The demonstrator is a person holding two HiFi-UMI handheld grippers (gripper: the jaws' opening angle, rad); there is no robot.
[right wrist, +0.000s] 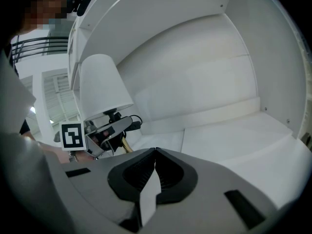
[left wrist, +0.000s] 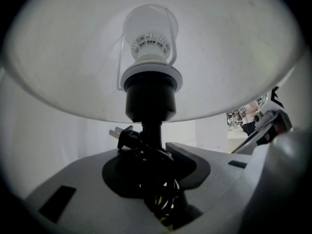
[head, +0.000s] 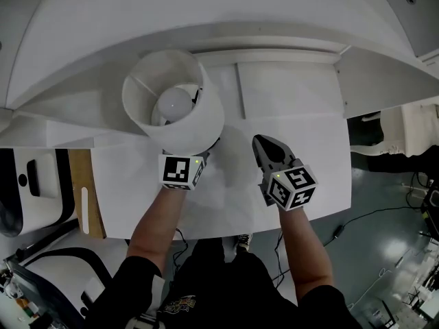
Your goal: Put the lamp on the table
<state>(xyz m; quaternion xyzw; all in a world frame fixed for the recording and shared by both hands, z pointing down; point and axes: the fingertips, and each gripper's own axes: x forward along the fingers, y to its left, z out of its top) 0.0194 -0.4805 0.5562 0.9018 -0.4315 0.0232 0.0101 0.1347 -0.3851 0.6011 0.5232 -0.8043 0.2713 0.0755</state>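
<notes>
The lamp has a white drum shade point(head: 199, 118) with its bulb point(head: 173, 103) seen from above, over the left part of the white table point(head: 302, 122). My left gripper point(head: 208, 147) reaches under the shade, its tips hidden there. In the left gripper view its jaws point(left wrist: 156, 155) are shut on the lamp's black stem point(left wrist: 151, 130) and coiled cord, with the plug point(left wrist: 122, 135) sticking out left below the socket and bulb point(left wrist: 150, 33). My right gripper point(head: 264, 146) is shut and empty to the lamp's right; its jaws meet point(right wrist: 155, 152), and the lamp point(right wrist: 100, 87) shows at the left.
A curved white wall point(head: 288, 19) and a raised ledge point(right wrist: 209, 113) run behind the table. A wooden panel point(head: 86, 190) and a black-and-white unit point(head: 27, 184) sit left of the table. Cables point(head: 357, 221) lie on the floor at the right.
</notes>
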